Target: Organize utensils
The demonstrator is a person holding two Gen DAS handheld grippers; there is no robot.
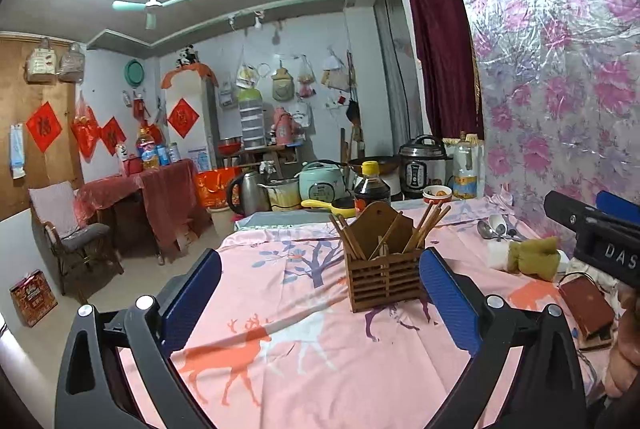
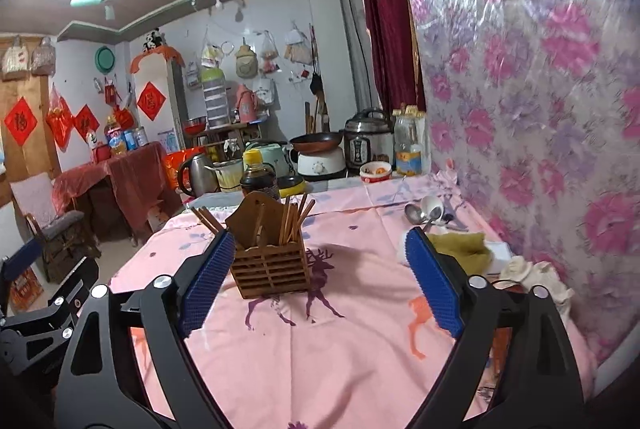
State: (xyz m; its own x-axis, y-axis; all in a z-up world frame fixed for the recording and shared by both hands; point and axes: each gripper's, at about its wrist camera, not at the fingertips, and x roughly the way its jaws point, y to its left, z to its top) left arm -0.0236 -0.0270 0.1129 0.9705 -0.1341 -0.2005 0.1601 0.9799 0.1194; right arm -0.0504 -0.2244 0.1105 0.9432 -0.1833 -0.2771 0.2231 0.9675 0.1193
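Both the left claw [image 1: 320, 293] and the right claw [image 2: 320, 281] gape empty. The slatted wooden chopstick holder [image 2: 272, 265] on the counter [image 2: 360, 349] looks light, stiff, tippy; grasp its lower walls.

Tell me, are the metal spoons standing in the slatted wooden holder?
No, the metal spoons lie on the pink cloth, apart from the slatted wooden holder.

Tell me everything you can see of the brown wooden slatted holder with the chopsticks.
The brown wooden slatted holder stands upright on the pink deer-print tablecloth. It is a boxy caddy with slotted walls and a taller pointed back board. Wooden chopsticks lean inside, fanning left and right. Nothing else touches it; neither gripper holds it.
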